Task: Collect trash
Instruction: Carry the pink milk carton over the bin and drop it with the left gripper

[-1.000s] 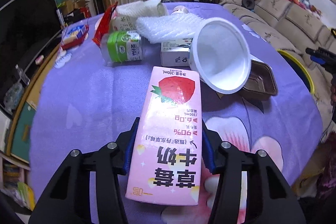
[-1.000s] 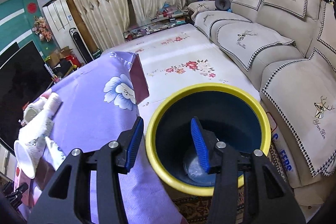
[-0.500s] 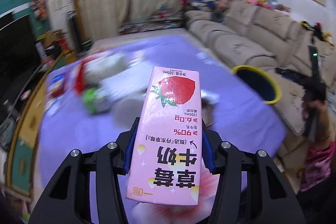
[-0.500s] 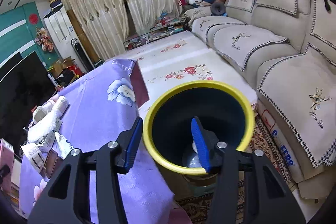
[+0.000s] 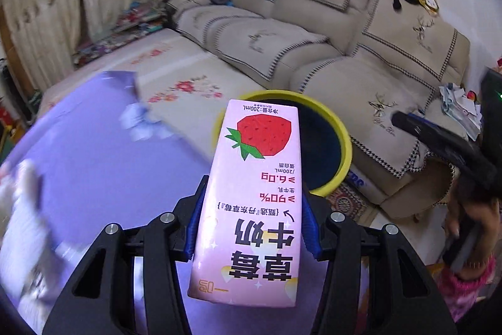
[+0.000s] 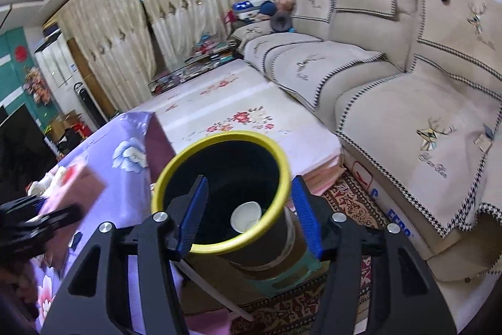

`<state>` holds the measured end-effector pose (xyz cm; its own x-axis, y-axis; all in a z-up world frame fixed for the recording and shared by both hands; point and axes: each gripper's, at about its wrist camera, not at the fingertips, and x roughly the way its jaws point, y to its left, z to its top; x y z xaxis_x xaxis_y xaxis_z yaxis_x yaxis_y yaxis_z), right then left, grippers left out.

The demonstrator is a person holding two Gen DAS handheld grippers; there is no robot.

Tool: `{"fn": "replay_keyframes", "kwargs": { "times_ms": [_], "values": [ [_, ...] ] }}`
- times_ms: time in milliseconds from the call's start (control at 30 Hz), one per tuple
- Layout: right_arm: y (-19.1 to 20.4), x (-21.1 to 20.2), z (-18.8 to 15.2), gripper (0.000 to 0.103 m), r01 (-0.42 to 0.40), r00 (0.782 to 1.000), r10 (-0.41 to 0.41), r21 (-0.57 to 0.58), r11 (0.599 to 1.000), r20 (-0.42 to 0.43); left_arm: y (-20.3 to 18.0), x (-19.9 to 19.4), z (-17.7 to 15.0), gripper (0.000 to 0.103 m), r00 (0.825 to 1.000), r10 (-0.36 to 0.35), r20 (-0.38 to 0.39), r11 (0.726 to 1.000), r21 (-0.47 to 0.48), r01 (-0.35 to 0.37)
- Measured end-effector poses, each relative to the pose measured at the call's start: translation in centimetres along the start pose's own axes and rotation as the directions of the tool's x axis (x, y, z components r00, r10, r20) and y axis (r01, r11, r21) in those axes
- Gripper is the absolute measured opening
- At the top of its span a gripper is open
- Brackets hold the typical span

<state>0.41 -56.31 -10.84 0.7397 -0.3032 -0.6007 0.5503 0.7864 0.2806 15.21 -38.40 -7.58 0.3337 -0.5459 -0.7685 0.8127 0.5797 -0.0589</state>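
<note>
My left gripper (image 5: 251, 222) is shut on a pink strawberry milk carton (image 5: 254, 197) and holds it in the air, pointing toward the yellow-rimmed dark trash bin (image 5: 342, 140) beside the table. In the right wrist view the bin (image 6: 219, 143) stands on the floor with a white cup (image 6: 246, 215) lying inside. My right gripper (image 6: 249, 215) is open and empty above the bin. The carton (image 6: 73, 187) and the left gripper (image 6: 28, 218) show at the left of that view. The right gripper (image 5: 445, 146) shows at the right of the left wrist view.
A table with a purple flowered cloth (image 6: 125, 178) lies left of the bin. A beige sofa (image 6: 408, 90) runs along the right. A patterned rug (image 6: 354, 203) and white floral floor mat (image 6: 238, 118) surround the bin.
My left gripper has swung right with the carton, from over the table's trash to facing the bin. My right gripper has risen and pulled back, so the bin looks smaller.
</note>
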Motion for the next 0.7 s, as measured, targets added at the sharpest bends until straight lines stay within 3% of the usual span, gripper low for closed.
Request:
{"fn": "replay_keyframes", "kwargs": {
  "times_ms": [133,367,400,433,467,500,600,700],
  "values": [
    [-1.8,0.2,0.0,0.054,0.014,1.000,-0.014,0.029,0.999,-0.005,-1.3,6.1,3.5,0.051,0.998,-0.026,-0.059,0.999,0.021,0.027],
    [-3.9,1.8,-0.3,0.055,0.029,0.999,-0.026,0.066,0.997,-0.041,-2.2,14.5,7.3,0.053,0.993,0.007,-0.121,1.000,0.021,-0.005],
    [-4.0,1.9,-0.3,0.055,0.029,0.999,-0.026,0.068,0.997,-0.045,-2.3,15.2,7.6,0.055,0.992,0.015,-0.123,1.000,0.018,-0.013],
    [-4.1,2.0,-0.3,0.055,0.029,0.998,-0.025,0.069,0.997,-0.049,-2.1,16.2,8.1,0.064,0.992,0.023,-0.121,1.000,0.014,-0.021],
    [-4.1,2.2,-0.3,0.055,0.028,0.998,-0.024,0.069,0.997,-0.052,-2.0,16.5,8.4,0.074,0.993,0.028,-0.115,1.000,0.010,-0.027],
    [-4.1,2.3,-0.4,0.056,0.027,0.998,-0.023,0.069,0.997,-0.055,-1.8,16.5,8.7,0.077,0.994,0.036,-0.102,0.999,0.004,-0.036],
    [-3.8,2.4,-0.4,0.056,0.022,0.998,-0.018,0.064,0.998,-0.058,-1.4,14.6,8.9,0.078,0.996,0.047,-0.072,0.999,-0.008,-0.047],
    [-3.2,2.4,-0.6,0.057,0.015,0.998,-0.012,0.056,0.998,-0.057,-0.7,10.4,8.4,0.081,0.999,0.045,-0.011,0.998,-0.032,-0.045]
  ]
}}
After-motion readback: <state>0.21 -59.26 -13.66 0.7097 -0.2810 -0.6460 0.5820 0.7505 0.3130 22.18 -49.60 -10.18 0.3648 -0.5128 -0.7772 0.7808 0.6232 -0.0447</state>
